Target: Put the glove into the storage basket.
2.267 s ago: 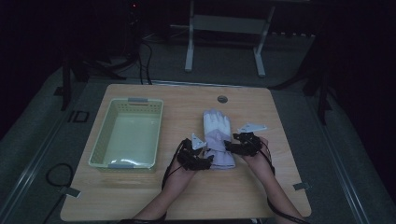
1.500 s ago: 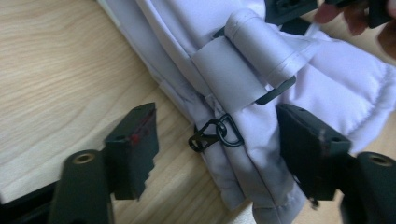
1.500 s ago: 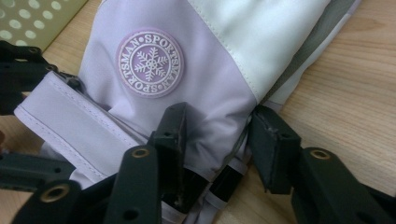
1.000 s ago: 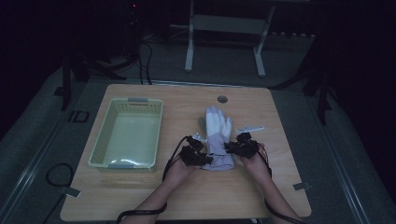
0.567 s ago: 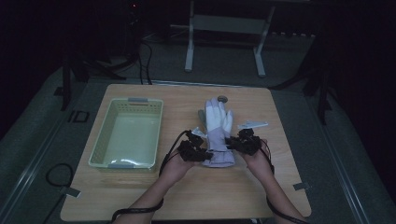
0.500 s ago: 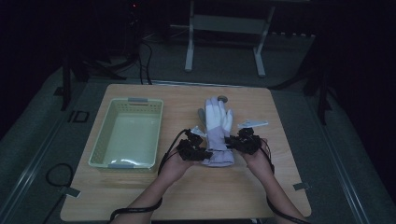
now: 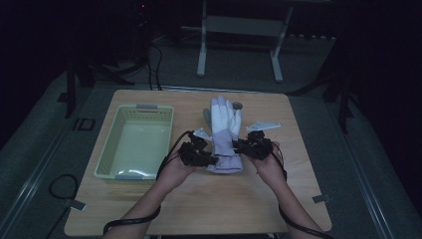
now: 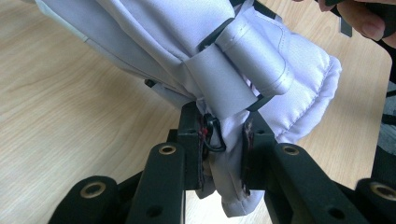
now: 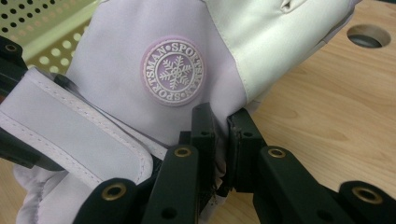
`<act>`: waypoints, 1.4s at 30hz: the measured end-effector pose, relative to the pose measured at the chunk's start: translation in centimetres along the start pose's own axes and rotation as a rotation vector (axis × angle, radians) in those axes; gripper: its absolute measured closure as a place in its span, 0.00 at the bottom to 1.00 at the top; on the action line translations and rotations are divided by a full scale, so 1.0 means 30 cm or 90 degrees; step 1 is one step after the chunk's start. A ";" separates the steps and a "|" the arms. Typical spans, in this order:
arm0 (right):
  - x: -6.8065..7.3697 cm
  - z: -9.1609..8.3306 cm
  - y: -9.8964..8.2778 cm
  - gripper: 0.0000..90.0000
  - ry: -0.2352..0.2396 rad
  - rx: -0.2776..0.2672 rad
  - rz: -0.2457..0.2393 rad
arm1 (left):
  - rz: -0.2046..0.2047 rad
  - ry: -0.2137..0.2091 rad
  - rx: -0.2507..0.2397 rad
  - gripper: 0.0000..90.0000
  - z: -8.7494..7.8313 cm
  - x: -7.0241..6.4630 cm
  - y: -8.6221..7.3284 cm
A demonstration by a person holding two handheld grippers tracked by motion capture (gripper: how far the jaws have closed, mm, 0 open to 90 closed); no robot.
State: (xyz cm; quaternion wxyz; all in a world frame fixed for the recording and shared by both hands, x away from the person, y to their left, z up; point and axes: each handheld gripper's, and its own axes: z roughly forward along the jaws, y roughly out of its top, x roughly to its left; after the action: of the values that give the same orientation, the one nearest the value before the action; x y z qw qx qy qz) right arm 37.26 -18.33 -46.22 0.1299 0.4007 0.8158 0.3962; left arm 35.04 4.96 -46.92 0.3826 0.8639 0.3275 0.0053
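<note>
A pale lilac and white ski glove [image 7: 224,134] lies on the wooden table [image 7: 149,209], fingers pointing away from the person. My left gripper [image 7: 211,160] is shut on the glove's [image 8: 275,79] cuff edge, its jaws pinching fabric beside a strap and black buckle. My right gripper [image 7: 238,146] is shut on the glove's [image 9: 140,46] other side, just below a round snowflake badge [image 9: 174,71]. A hand holds each gripper at the glove's wrist end.
A light green perforated basket [image 7: 112,164] stands to the left of the glove, its wall [image 9: 42,28] close behind the glove. A round hole [image 7: 237,105] in the tabletop sits just past the glove's fingertips. Metal stand legs rise beyond the far edge.
Both grippers, shut on the cuff, have slid the glove away from the person toward the far edge; its fingertips now reach the round hole.
</note>
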 end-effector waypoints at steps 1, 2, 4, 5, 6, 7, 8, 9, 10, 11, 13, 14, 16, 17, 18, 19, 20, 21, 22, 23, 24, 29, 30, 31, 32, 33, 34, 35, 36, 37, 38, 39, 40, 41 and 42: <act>0.006 0.002 0.007 0.92 0.000 -0.002 -0.003 | 0.003 0.001 0.001 0.83 -0.006 0.002 0.001; 0.012 0.003 0.012 0.92 0.000 -0.002 -0.004 | 0.007 0.002 0.002 0.83 -0.013 0.004 0.000; 0.022 0.006 0.020 0.92 0.000 -0.002 -0.006 | 0.010 -0.001 0.008 0.83 -0.025 0.010 0.000; 0.027 0.007 0.025 0.92 0.001 0.000 -0.008 | 0.012 0.000 0.010 0.83 -0.031 0.012 0.000; 0.033 0.009 0.029 0.92 0.001 0.000 -0.009 | 0.014 0.002 0.012 0.83 -0.038 0.015 0.000; 0.039 0.012 0.034 0.92 0.001 -0.001 -0.013 | 0.017 0.002 0.017 0.83 -0.047 0.019 0.000; 0.046 0.014 0.039 0.92 0.003 -0.001 -0.016 | 0.014 0.002 0.016 0.83 -0.053 0.021 -0.001; 0.051 0.016 0.043 0.92 0.003 -0.002 -0.017 | 0.015 0.003 0.018 0.83 -0.061 0.024 -0.002; 0.057 0.018 0.048 0.92 0.005 -0.002 -0.017 | 0.017 0.003 0.018 0.83 -0.069 0.026 -0.004; 0.063 0.021 0.052 0.92 0.006 -0.003 -0.018 | 0.014 0.004 0.018 0.83 -0.077 0.028 -0.006; 0.075 0.027 0.061 0.92 0.011 -0.004 -0.019 | 0.016 0.004 0.022 0.83 -0.094 0.035 -0.012; 0.082 0.032 0.066 0.92 0.013 -0.004 -0.020 | 0.014 0.007 0.022 0.83 -0.102 0.040 -0.016; 0.095 0.042 0.076 0.92 0.018 -0.005 -0.022 | 0.014 0.010 0.023 0.83 -0.119 0.049 -0.022; 0.102 0.047 0.081 0.92 0.018 -0.006 -0.022 | 0.010 0.012 0.024 0.83 -0.130 0.055 -0.027; 0.111 0.054 0.088 0.92 0.020 -0.007 -0.022 | 0.010 0.014 0.025 0.83 -0.138 0.059 -0.030; 0.119 0.060 0.094 0.92 0.022 -0.007 -0.023 | 0.010 0.018 0.026 0.83 -0.147 0.063 -0.033; 0.128 0.065 0.100 0.92 0.021 -0.007 -0.022 | 0.009 0.019 0.026 0.83 -0.153 0.066 -0.035; 0.133 0.069 0.105 0.92 0.022 -0.008 -0.023 | 0.008 0.022 0.028 0.83 -0.164 0.070 -0.038; 0.142 0.076 0.113 0.92 0.024 -0.007 -0.026 | 0.007 0.024 0.028 0.83 -0.174 0.075 -0.040; 0.149 0.081 0.121 0.92 0.025 -0.008 -0.027 | 0.006 0.025 0.029 0.83 -0.181 0.078 -0.042; 0.155 0.084 0.126 0.92 0.027 -0.008 -0.027 | 0.007 0.028 0.029 0.83 -0.192 0.083 -0.043; 0.194 0.105 0.163 0.92 0.032 -0.012 -0.031 | 0.011 0.039 0.036 0.83 -0.242 0.103 -0.049; 0.200 0.108 0.168 0.92 0.034 -0.013 -0.031 | 0.010 0.041 0.037 0.83 -0.252 0.107 -0.051; 0.207 0.112 0.174 0.92 0.035 -0.014 -0.031 | 0.012 0.042 0.041 0.83 -0.264 0.113 -0.054; 0.216 0.118 0.181 0.92 0.039 -0.015 -0.030 | 0.013 0.045 0.042 0.83 -0.272 0.117 -0.056; 0.221 0.121 0.185 0.92 0.041 -0.016 -0.031 | 0.012 0.046 0.044 0.83 -0.281 0.121 -0.059; 0.229 0.126 0.190 0.92 0.043 -0.017 -0.030 | 0.013 0.049 0.046 0.83 -0.293 0.126 -0.063; 0.239 0.133 0.196 0.92 0.046 -0.018 -0.031 | 0.012 0.051 0.047 0.83 -0.303 0.130 -0.066; 0.247 0.137 0.202 0.92 0.047 -0.018 -0.032 | 0.011 0.051 0.048 0.83 -0.311 0.133 -0.069; 0.253 0.141 0.206 0.92 0.049 -0.019 -0.033 | 0.011 0.053 0.049 0.83 -0.320 0.138 -0.073; 0.262 0.147 0.213 0.92 0.050 -0.019 -0.034 | 0.008 0.055 0.049 0.83 -0.330 0.144 -0.077; 0.271 0.152 0.219 0.92 0.051 -0.020 -0.037 | 0.006 0.053 0.049 0.83 -0.338 0.150 -0.081; 0.280 0.158 0.225 0.92 0.052 -0.019 -0.036 | 0.006 0.056 0.049 0.83 -0.347 0.156 -0.085; 0.288 0.164 0.231 0.92 0.053 -0.020 -0.037 | 0.005 0.058 0.051 0.83 -0.357 0.162 -0.089; 0.297 0.170 0.237 0.92 0.054 -0.020 -0.036 | 0.004 0.058 0.052 0.83 -0.367 0.168 -0.094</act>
State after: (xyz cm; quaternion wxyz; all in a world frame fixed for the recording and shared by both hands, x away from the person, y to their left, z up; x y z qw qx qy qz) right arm 38.13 -6.24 -43.26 0.1127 0.3581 0.8253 0.4218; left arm 34.55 16.46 -42.22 0.3319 0.8786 0.3417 0.0326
